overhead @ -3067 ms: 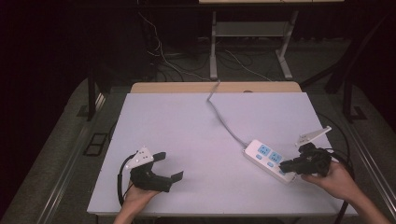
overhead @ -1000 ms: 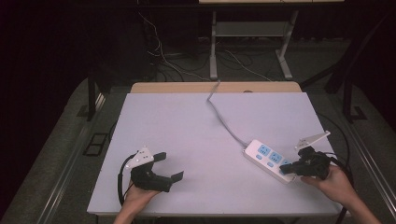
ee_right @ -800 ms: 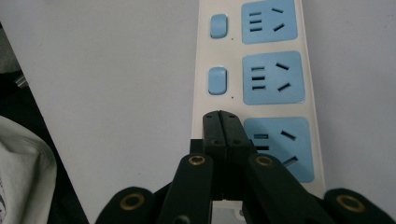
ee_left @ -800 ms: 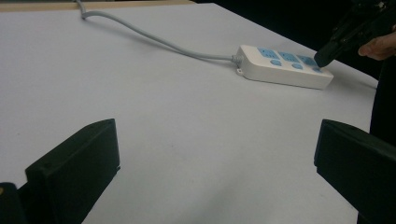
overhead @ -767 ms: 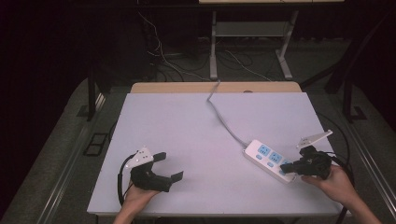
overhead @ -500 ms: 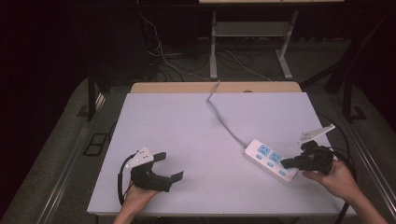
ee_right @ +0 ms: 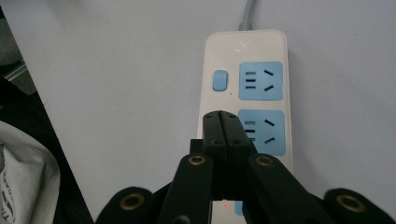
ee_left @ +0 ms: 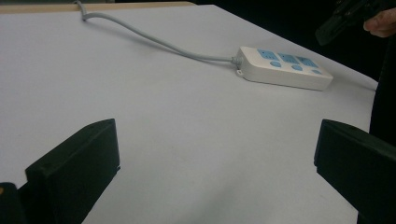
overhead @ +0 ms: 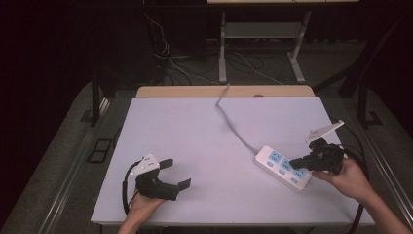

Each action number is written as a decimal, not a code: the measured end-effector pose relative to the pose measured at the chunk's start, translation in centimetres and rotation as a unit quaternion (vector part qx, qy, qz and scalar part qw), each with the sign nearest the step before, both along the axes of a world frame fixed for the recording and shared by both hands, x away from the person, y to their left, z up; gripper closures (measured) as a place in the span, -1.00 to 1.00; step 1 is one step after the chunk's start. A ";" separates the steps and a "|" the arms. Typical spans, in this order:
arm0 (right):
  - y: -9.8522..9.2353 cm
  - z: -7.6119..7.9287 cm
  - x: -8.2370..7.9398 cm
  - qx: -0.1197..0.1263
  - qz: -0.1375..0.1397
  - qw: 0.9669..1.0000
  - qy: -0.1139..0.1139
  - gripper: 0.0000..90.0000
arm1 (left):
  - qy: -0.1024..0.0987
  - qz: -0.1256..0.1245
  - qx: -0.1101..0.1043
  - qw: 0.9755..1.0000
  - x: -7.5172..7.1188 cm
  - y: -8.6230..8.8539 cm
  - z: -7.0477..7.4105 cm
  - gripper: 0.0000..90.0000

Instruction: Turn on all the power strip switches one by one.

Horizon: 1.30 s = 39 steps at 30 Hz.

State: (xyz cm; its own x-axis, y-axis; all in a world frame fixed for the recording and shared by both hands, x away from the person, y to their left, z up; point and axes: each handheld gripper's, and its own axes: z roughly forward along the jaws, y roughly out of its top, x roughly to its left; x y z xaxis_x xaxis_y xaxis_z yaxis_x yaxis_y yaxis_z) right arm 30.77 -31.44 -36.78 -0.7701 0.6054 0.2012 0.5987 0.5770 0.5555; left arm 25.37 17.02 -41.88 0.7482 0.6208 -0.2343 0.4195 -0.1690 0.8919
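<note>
A white power strip with blue sockets and blue switches lies at the table's right side; its grey cable runs off toward the far edge. My right gripper hangs over the strip's near half, jaws shut with nothing between them. In the right gripper view the closed tips sit above the middle switch, beside the middle socket of the strip. My left gripper rests at the near left of the table, open and empty. Its view shows the strip far off, and the right gripper.
The white table top has a wooden strip along its far edge. Cables and table legs lie on the dark floor beyond. A black cable loops by the right hand near the table's right edge.
My right gripper has lifted a little above the power strip, its jaws still shut. The left gripper has not moved.
</note>
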 end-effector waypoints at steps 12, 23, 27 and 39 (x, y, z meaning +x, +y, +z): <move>1.5 0.0 1.4 -0.003 0.004 1.000 -0.003 1.00 | -0.003 0.004 -0.001 1.000 0.0 0.2 0.1 -1.00; 2.5 -0.9 2.1 -0.013 0.014 1.000 0.007 1.00 | -0.005 0.004 0.000 1.000 0.0 0.2 0.1 -1.00; 2.7 -1.5 2.0 -0.016 0.017 1.000 0.017 1.00 | -0.004 0.006 -0.003 1.000 0.0 0.3 0.1 -1.00; 2.3 -3.2 1.7 -0.022 0.018 0.999 0.037 1.00 | -0.004 0.005 0.000 1.000 0.0 0.3 0.1 -1.00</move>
State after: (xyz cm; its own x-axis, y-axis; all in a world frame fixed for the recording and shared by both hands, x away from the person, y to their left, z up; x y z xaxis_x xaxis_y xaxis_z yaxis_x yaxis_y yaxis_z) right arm 32.49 -29.14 -39.93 -0.7761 0.5866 0.2314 0.6148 0.6223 0.4846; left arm 25.38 17.29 -41.78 0.7440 0.6280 -0.2283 0.4138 -0.1649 0.8953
